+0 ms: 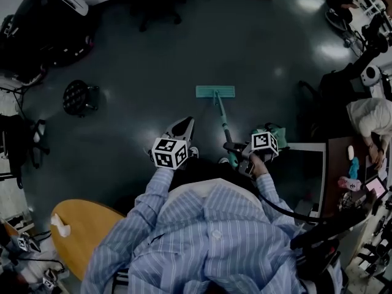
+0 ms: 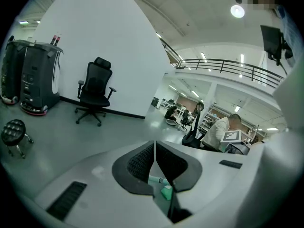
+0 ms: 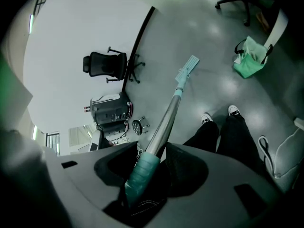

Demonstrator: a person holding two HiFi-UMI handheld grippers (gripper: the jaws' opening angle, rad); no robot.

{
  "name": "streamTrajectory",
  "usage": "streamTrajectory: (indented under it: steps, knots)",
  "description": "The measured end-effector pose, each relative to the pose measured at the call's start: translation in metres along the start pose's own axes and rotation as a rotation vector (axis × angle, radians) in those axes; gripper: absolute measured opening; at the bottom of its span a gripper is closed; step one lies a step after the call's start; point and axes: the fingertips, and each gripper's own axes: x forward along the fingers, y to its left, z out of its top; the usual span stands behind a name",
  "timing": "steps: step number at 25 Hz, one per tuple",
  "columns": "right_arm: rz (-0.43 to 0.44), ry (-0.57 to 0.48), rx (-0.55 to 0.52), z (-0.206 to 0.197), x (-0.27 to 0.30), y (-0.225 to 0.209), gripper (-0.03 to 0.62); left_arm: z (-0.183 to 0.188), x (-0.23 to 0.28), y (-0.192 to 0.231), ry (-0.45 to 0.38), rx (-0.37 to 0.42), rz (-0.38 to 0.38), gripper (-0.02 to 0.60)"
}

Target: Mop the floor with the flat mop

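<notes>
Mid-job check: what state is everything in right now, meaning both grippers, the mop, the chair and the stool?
left gripper: jaws together, nothing between them, clear of the mop.
right gripper: shut on the flat mop's teal grip.
flat mop: head flat on the floor, handle tilted back to the right gripper.
office chair: upright, unoccupied, by the white wall.
round stool: upright, unoccupied.

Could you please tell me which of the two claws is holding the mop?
The right claw, shut on the mop handle; the left claw is shut on nothing.
</notes>
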Motion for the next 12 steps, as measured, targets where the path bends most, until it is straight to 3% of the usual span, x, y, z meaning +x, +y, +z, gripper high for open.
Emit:
streamTrajectory:
  steps: [5, 12]
  knots:
    - [0.021, -0.055, 0.032, 0.020, 0.000, 0.003, 0.189, 0.005, 0.009, 0.011, 0.001, 0.008, -0.039, 0.015]
    - [0.011, -0.046, 0.014, 0.051, 0.022, 0.026, 0.190, 0.016, 0.018, 0.031, 0.011, 0.010, -0.056, 0.015]
